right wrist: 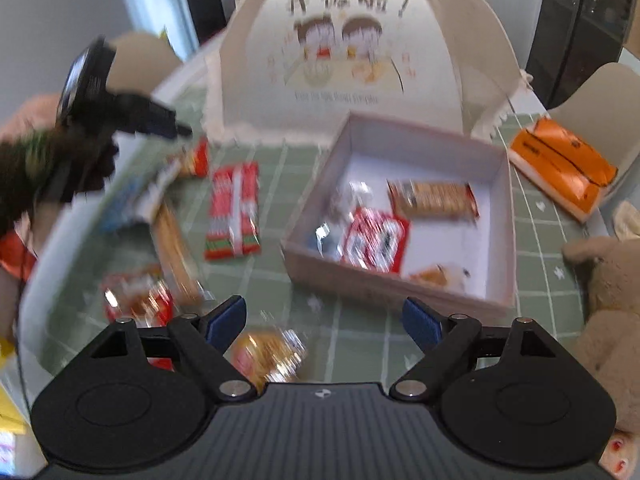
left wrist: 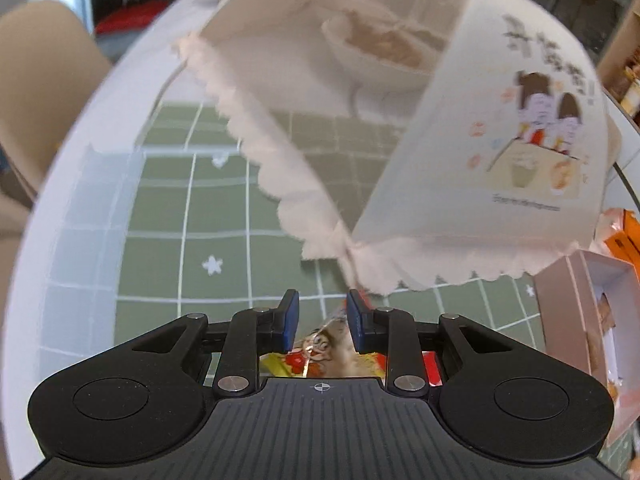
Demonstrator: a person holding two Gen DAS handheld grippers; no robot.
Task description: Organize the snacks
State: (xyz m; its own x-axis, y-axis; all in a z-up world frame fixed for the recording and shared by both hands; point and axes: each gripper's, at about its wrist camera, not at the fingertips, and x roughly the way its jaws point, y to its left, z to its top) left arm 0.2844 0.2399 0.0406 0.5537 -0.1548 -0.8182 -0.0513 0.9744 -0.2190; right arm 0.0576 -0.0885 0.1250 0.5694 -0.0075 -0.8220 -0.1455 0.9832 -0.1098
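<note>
Only your right view shows the box (right wrist: 496,168) of snacks; your right gripper (right wrist: 324,322) is wide and empty, your left gripper (left wrist: 322,320) narrow around a snack packet (left wrist: 320,350).

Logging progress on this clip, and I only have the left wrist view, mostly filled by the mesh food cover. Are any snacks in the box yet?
Observer: Yes. The right wrist view shows the open box holding several, among them a biscuit packet and a red-and-white packet.
Operator: Any left outside?
Observer: Yes, a striped red packet lies on the green cloth left of the box.
Operator: And the right gripper?
Observer: The right gripper is open, gripping nothing.
</note>
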